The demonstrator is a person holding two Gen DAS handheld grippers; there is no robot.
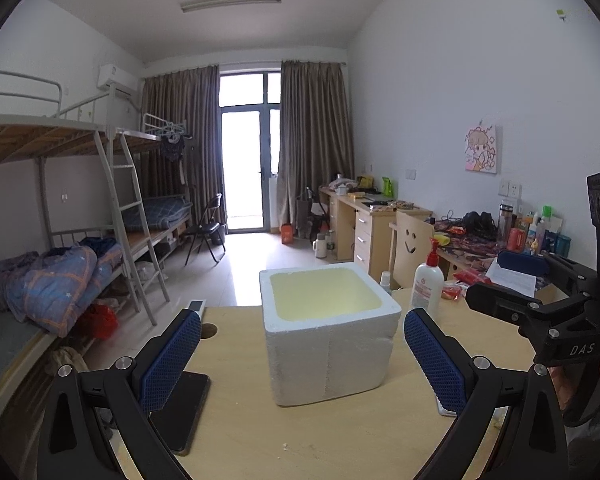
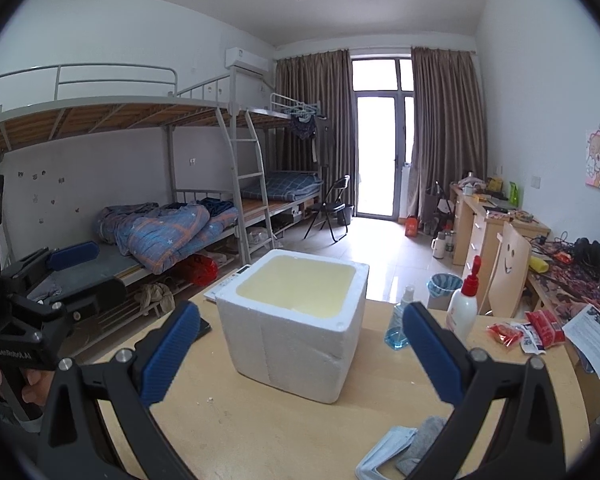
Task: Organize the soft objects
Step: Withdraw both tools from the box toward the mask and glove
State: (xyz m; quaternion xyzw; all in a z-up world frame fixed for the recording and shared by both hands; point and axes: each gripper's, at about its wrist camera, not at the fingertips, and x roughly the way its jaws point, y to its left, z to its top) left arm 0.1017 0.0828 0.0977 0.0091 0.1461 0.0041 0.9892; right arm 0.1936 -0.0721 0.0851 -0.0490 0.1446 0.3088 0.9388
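Both grippers, left [image 1: 302,340] and right [image 2: 300,338], gape wide, empty, facing foam box [image 2: 296,320] mid-bench. Cloths [image 2: 404,446], seemingly mask and grey rag, at near right bench edge: light, limp; pinch bunched fold.

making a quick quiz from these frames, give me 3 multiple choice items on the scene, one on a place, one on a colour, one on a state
1. Where is the pump bottle?
A. inside the foam box
B. on the table, right of the foam box
C. on the bunk bed

2. What colour are the gripper pads?
A. blue
B. red
C. green

3. What state is the foam box in?
A. lidded
B. tipped over
C. open-topped, nothing visible inside

Answers:
1 B, it stands on the table beside the box.
2 A, the ribbed pads are blue.
3 C, only its yellowish interior shows.
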